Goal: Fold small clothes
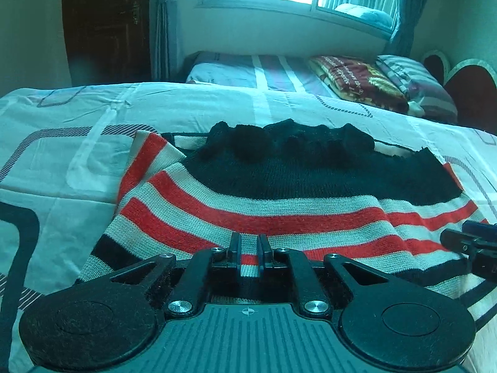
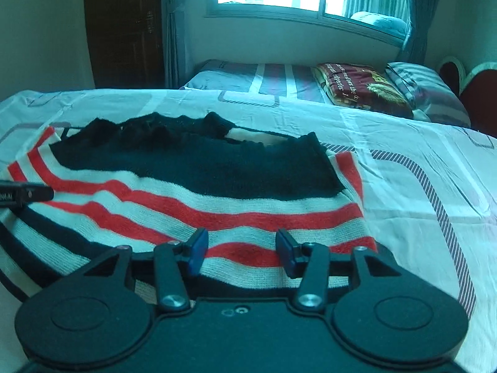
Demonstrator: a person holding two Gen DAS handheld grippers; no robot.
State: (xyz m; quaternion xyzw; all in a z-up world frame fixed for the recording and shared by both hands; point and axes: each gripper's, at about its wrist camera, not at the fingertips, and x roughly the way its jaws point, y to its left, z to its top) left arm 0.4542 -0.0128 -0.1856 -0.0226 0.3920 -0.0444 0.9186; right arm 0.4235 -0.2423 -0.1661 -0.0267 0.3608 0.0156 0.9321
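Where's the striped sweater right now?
The striped sweater lies on the near bed, centre in both wrist views, just ahead of both hand-held grippers.

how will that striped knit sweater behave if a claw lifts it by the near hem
The red, white and black striped knit sweater would likely hang floppy: it already ripples on the bed. Probably not slippery, given its fuzzy knit. Layers may slide apart.

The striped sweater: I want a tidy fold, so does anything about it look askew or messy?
Yes. The striped sweater lies on the bed sheet with its black collar bunched and rumpled at the far edge, and its stripes ripple instead of lying flat.
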